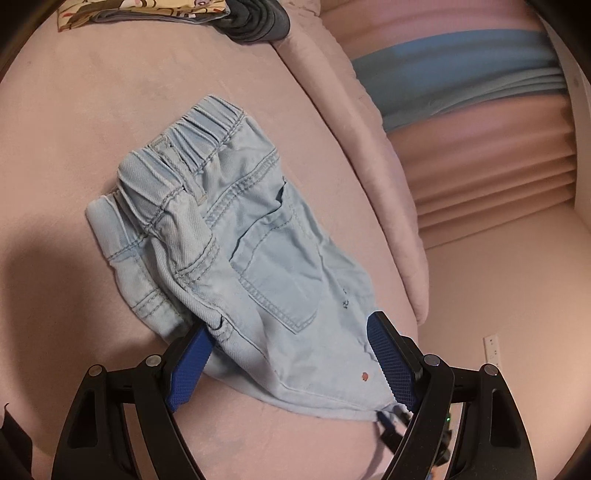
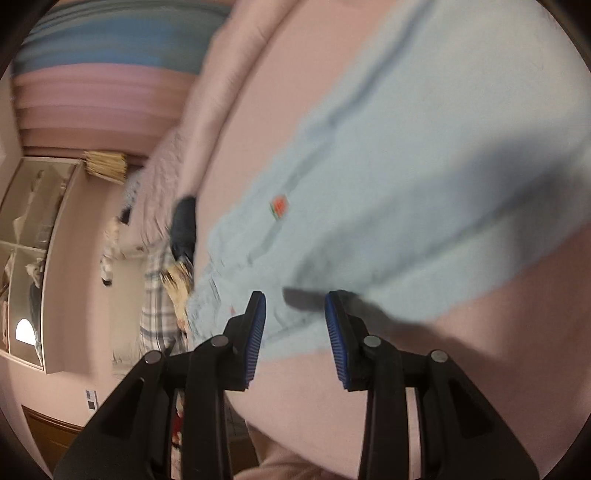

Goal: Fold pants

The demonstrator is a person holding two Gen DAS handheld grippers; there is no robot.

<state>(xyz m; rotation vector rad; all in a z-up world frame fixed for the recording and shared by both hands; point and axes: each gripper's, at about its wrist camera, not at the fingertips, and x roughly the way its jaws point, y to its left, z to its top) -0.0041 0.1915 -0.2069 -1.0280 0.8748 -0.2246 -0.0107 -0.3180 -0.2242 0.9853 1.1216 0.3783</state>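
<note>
- Both grippers open: left gripper (image 1: 291,360) and right gripper (image 2: 295,332) straddle pants (image 1: 236,236), gripping nothing.
- Pants lie bunched on pink couch (image 1: 92,110), waistband far.
- Fold looks partial; squaring remains.

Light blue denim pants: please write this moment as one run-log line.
pants: bunched on pink cushion | left tool: open, straddling hem | right tool: open, above edge, blurred

Pink sofa cushion (image 1: 92,129), velvety. Patterned folded cloth (image 1: 147,9) at its far edge, dark grey garment (image 1: 255,22) touching beside it. Blue-striped blinds (image 1: 461,74) behind. Wall outlet (image 1: 492,349) low on wall.
</note>
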